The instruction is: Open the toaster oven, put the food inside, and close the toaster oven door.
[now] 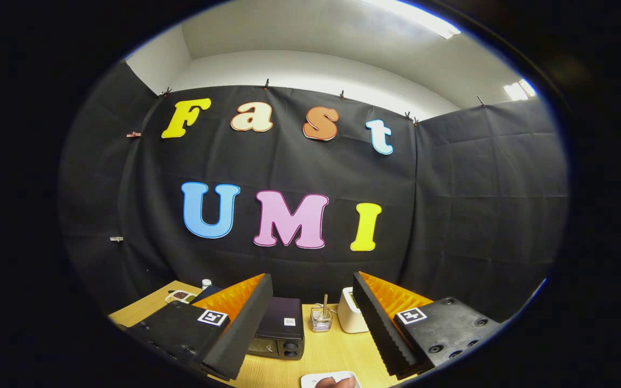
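Gripper (310, 323) fingers spread apart and holding nothing, dark toaster oven (281, 330) on the wooden surface (332, 350) just ahead between them, door shut, food on a white plate (331, 380) nearest the fingers

table (326, 350): looking like pale wood, smooth, matt
toaster oven (281, 328): showing a dark, slightly glossy casing
fingers (378, 323): showing ridged, matt inner faces, standing apart
jar (321, 319): looking like clear glass, shining
white box (349, 318): looking like smooth plastic
plate (316, 380): showing glossy white
wall (477, 205): hanging as creased matt cloth
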Available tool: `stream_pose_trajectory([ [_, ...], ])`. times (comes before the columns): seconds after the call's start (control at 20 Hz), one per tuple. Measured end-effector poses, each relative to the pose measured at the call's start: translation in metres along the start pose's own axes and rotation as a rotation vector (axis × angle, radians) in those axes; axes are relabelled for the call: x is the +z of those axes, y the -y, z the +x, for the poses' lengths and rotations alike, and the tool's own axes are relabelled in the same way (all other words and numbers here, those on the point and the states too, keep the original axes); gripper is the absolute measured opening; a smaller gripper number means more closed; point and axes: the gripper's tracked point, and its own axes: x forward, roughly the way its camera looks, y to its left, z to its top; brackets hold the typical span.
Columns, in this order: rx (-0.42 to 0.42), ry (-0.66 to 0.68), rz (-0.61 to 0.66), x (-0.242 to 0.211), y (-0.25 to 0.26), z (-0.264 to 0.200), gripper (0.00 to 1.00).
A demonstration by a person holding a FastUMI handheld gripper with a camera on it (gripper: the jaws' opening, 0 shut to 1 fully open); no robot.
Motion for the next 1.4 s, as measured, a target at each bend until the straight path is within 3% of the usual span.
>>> stream_pose_trajectory([
  [0.4,0.010,-0.015,0.014,-0.009,-0.017,0.009,0.97],
  [0.6,0.044,-0.039,0.053,-0.028,-0.050,0.018,0.97],
  [1.0,0.136,-0.204,0.076,-0.138,-0.149,0.044,0.98],
  [1.4,0.119,-0.405,0.057,-0.243,-0.195,0.081,0.98],
])
